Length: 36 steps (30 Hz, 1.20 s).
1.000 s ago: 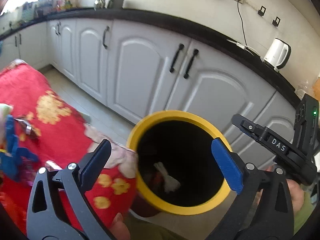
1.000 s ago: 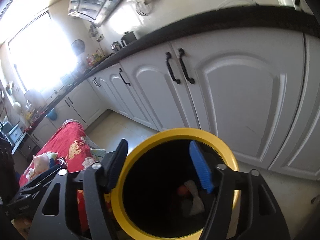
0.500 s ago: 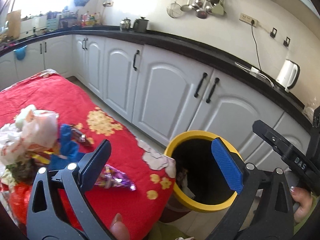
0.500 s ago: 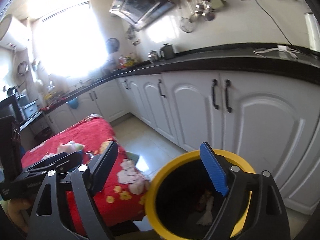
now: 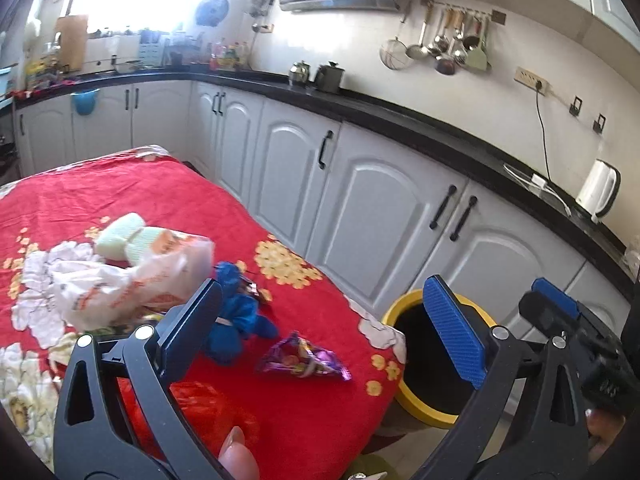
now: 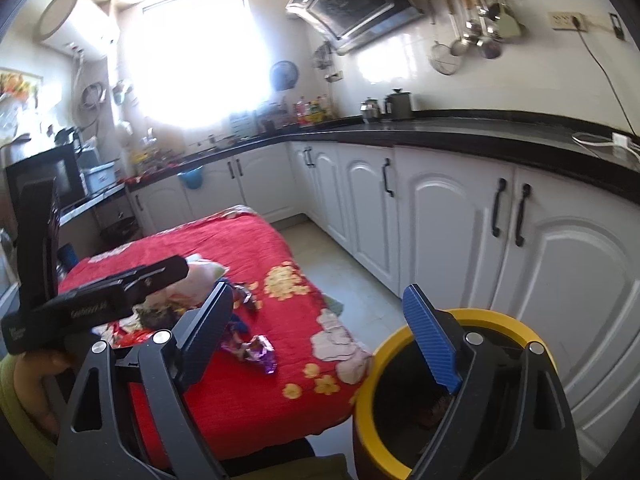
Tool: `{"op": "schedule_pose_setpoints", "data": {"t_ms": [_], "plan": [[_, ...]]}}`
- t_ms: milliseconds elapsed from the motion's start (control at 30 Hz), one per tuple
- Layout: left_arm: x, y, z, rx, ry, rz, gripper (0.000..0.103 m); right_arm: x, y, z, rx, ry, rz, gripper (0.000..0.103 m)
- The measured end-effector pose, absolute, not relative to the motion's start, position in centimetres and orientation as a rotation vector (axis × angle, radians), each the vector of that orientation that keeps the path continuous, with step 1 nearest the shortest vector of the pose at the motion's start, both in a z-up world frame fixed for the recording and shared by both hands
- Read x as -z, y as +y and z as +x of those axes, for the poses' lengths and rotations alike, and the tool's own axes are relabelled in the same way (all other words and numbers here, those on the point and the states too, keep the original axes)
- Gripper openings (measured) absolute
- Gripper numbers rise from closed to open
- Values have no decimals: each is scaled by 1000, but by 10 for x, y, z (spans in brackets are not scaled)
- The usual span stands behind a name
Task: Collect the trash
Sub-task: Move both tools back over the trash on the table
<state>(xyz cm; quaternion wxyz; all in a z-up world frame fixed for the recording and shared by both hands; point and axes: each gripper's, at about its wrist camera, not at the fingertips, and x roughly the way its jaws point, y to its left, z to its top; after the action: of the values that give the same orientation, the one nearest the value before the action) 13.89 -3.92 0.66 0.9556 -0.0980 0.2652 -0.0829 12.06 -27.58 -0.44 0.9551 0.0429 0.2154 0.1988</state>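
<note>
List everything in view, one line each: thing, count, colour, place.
trash bin: 1, yellow rim, floor beside the table
tablecloth: 1, red floral, on the table
candy wrapper: 1, purple, table's near edge
blue wrapper: 1, crumpled, mid-table
plastic bag: 1, white-orange, behind it
red bag: 1, nearest edge
kettle: 1, white, countertop
cabinets: white, under black counter
left hand-held gripper: open, empty
right hand-held gripper: open, empty
</note>
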Motion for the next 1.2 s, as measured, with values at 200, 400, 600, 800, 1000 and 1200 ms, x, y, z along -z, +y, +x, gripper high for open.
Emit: {"op": "schedule_pose_setpoints", "data": {"t_ms": [200, 400, 600, 800, 1000, 1200], "plan": [[-11, -15, 133, 127, 518, -224, 92, 5, -251, 115, -447, 446, 48, 85], [-13, 6, 127, 85, 497, -247, 92, 6, -224, 115, -491, 454, -4, 85], [-14, 26, 124, 44, 484, -266, 92, 13, -203, 116, -530, 478, -47, 86], [-12, 52, 122, -6, 478, -304, 92, 21, -186, 120, -554, 505, -94, 86], [-7, 76, 124, -63, 484, -340, 92, 35, -172, 127, -567, 546, -147, 86], [6, 102, 129, -125, 519, -382, 92, 52, -161, 142, -579, 594, -192, 86]]}}
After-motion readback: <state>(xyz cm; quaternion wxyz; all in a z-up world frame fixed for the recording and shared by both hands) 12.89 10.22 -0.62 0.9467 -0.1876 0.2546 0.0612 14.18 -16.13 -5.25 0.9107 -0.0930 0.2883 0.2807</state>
